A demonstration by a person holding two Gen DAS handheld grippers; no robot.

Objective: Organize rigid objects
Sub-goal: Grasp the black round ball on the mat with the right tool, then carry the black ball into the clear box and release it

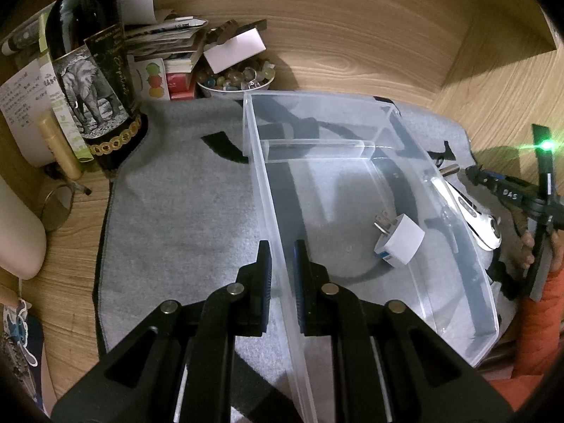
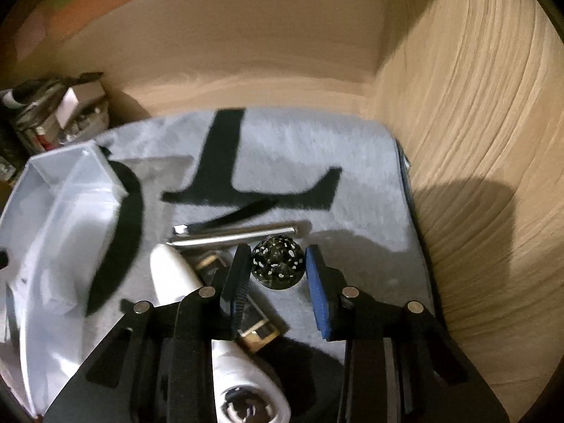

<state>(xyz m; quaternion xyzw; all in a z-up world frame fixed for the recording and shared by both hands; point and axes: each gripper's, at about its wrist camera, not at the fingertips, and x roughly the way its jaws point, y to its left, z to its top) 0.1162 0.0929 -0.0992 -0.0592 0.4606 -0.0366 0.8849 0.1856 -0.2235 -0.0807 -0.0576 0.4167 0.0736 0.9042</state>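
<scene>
The left hand-held gripper (image 1: 282, 275) pinches the clear plastic bin's (image 1: 454, 218) wall. A white plug (image 1: 400, 245) lies inside. The right hand-held gripper (image 2: 276, 276) spreads wide around a speckled ball (image 2: 277, 261) on the gray mat (image 2: 282, 141).

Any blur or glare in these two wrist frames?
Left wrist: sharp; green lens flare at the right edge, soft reflections on the clear bin. Right wrist: motion-blurred, worst on the bin at left; speckled ball between the open fingers fairly crisp; hard shadow on the wood wall.
</scene>
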